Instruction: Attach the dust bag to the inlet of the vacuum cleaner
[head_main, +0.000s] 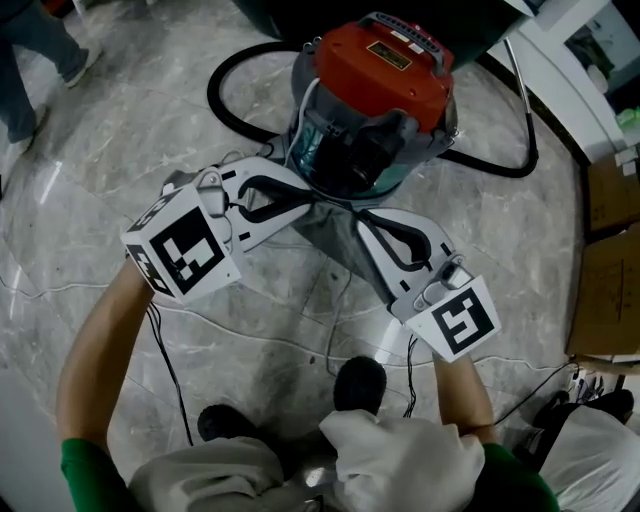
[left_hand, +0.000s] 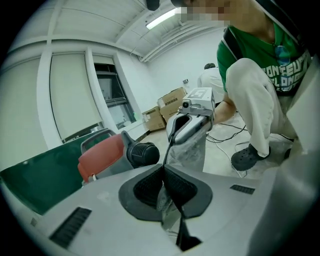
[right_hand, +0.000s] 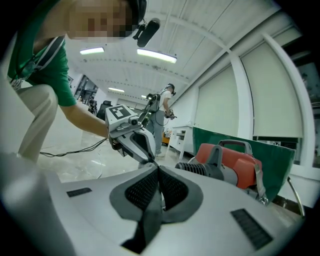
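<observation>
Over marble floor (head_main: 100, 180), both tools (head_main: 308, 200) (head_main: 362, 218) pinch dust bag (head_main: 330, 240).

One vacuum cleaner (head_main: 375, 70), one dust bag (head_main: 325, 235), one hose (head_main: 212, 90), two tools: left tool (head_main: 308, 198), right tool (head_main: 358, 216).

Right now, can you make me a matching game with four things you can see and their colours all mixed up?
Things:
1. vacuum lid
2. hose
3. dust bag
4. cardboard box

Colours:
A. grey
B. brown
C. red
D. black

Pairs: 1-C, 2-D, 3-A, 4-B
</observation>
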